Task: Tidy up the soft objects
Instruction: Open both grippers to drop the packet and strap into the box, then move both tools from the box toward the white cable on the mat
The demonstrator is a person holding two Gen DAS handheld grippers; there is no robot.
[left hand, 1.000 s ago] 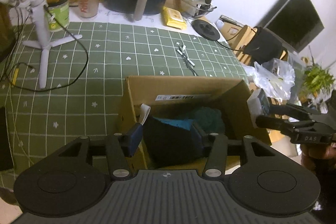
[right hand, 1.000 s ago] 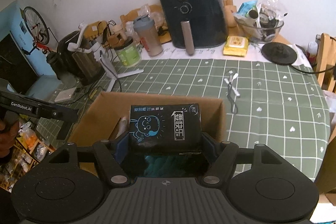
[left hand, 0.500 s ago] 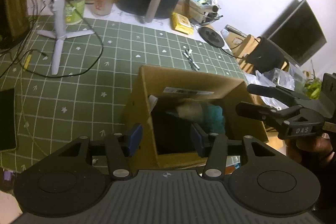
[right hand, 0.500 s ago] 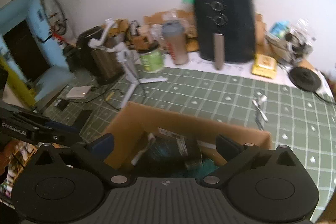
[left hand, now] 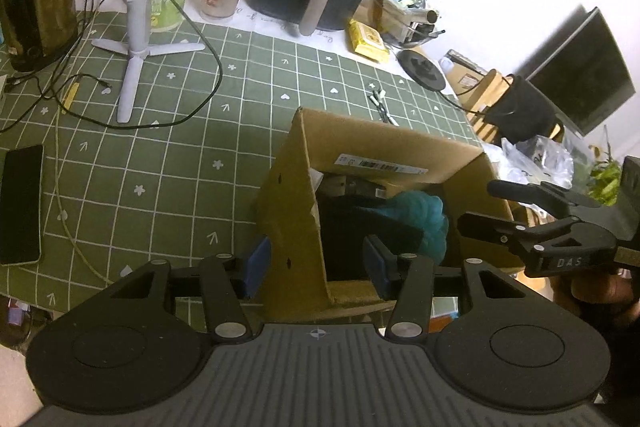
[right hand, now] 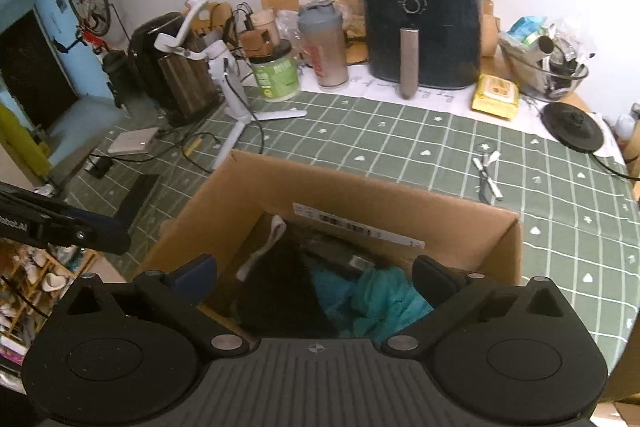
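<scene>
Both packs dropped into the box (right hand: 460, 227) now, so my left hand-held gripper (left hand: 316, 263) and right hand-held gripper (right hand: 316, 275) hang open and empty, probably ready for more.

There is one cardboard box (right hand: 352, 195) on the green table. Inside the box sit one teal fluffy thing (right hand: 372, 295) and one black soft thing (right hand: 280, 291). Behind the box stands one big black air fryer (right hand: 420, 23). Beside the air fryer there is one shaker bottle (right hand: 324, 43), one green jar (right hand: 276, 73) and one yellow pack (right hand: 495, 95). One white tripod (right hand: 236, 99) stands left of the box. One black phone (left hand: 20, 203) lies far left of the box.
</scene>
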